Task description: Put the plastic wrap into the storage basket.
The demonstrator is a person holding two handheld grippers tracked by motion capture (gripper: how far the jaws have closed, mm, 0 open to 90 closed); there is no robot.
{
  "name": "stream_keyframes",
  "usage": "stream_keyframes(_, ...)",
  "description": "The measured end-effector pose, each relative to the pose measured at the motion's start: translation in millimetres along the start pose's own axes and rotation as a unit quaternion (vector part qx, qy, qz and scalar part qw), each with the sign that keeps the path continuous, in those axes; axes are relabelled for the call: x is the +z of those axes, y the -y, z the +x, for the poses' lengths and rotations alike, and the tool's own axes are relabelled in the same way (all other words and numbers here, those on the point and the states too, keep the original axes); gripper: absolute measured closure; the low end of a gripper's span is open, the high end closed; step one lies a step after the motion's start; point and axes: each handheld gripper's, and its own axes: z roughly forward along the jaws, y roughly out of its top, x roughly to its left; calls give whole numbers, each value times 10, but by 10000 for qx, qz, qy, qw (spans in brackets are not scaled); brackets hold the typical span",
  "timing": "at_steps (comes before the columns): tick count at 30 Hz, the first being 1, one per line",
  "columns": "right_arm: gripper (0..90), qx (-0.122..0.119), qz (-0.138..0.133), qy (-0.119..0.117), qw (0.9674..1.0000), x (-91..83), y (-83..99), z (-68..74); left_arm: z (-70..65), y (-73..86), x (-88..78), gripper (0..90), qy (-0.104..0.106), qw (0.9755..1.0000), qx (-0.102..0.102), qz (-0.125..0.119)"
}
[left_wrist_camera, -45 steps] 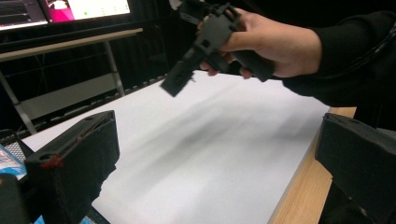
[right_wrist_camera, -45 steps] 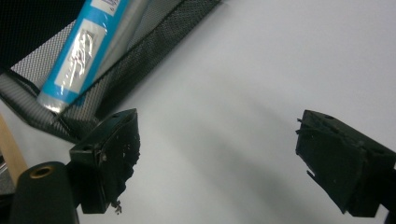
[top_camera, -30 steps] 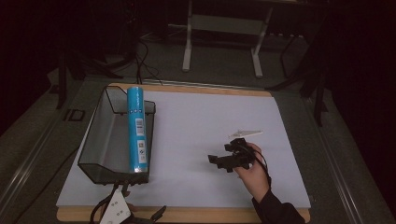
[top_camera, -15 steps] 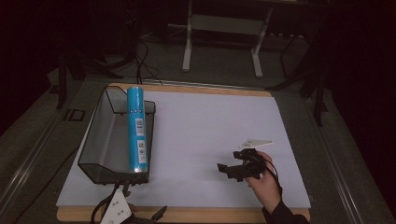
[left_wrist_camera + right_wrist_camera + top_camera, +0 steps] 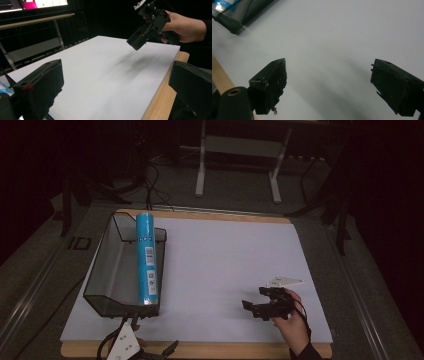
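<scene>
A black wire mesh basket [image 5: 102, 270] stands at the left of the white board [image 5: 225, 250]. A blue tube [image 5: 146, 257] lies lengthwise along the basket's right side. My right gripper [image 5: 254, 298] hovers over the board's near right part, held by a hand [image 5: 292, 320], jaws pointing left and open with nothing between them [image 5: 329, 85]. My left gripper [image 5: 152, 337] sits at the near edge just in front of the basket, open and holding nothing [image 5: 115, 85]. It looks across the board at the right gripper [image 5: 140, 37].
The board lies on a wooden table whose edge [image 5: 225, 351] runs along the front. The basket corner [image 5: 234, 20] and tube end [image 5: 222, 5] show at the top left of the right gripper view. A metal stand [image 5: 235, 155] stands on the dark floor beyond.
The right gripper has drifted to the right and toward the near edge of the board. The basket, the tube and the left gripper have stayed put.
</scene>
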Motion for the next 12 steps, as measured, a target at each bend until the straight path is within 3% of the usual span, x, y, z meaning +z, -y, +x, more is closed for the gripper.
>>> stream_keyframes(12, 132, -157, 22, 37, 9999, 62, 37, 16, 10, -2, -10, 6, -6, 10000, 29, 1)
